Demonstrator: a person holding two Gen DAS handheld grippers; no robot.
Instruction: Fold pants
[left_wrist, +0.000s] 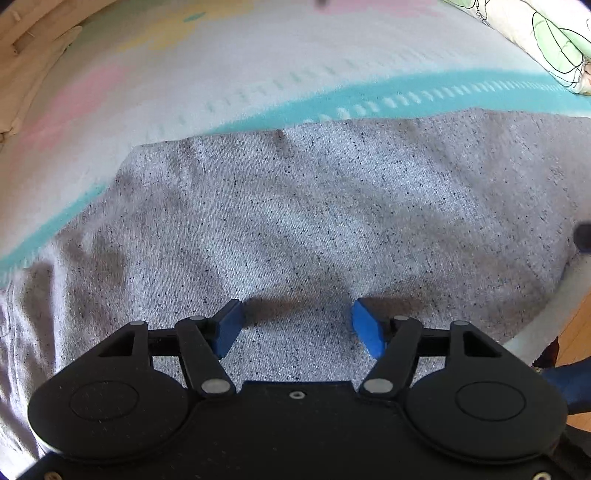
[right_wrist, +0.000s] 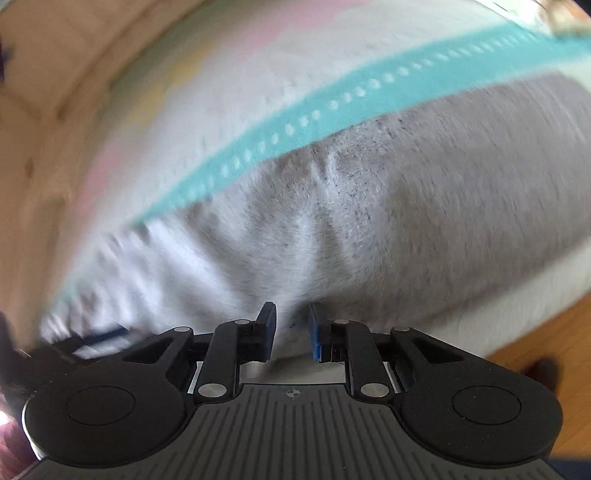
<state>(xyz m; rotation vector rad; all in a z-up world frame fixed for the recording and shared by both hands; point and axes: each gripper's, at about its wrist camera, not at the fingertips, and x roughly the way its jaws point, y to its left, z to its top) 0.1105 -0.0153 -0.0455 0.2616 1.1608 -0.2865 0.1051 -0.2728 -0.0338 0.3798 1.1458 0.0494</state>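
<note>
Left claw (left_wrist: 297, 325) open over speckled grey knit pants (left_wrist: 314, 221); right claw (right_wrist: 291, 330) narrowly parted, cloth between. Pinch both layers squarely.

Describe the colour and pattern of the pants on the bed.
The pants are light grey, flecked with tiny dark specks. Sharpest in the left wrist view.

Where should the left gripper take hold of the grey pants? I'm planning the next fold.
Probably the far edge of the grey pants, beside the teal stripe. That edge lies free and flat on the bedding, so come from above with one finger sliding under it.
</note>
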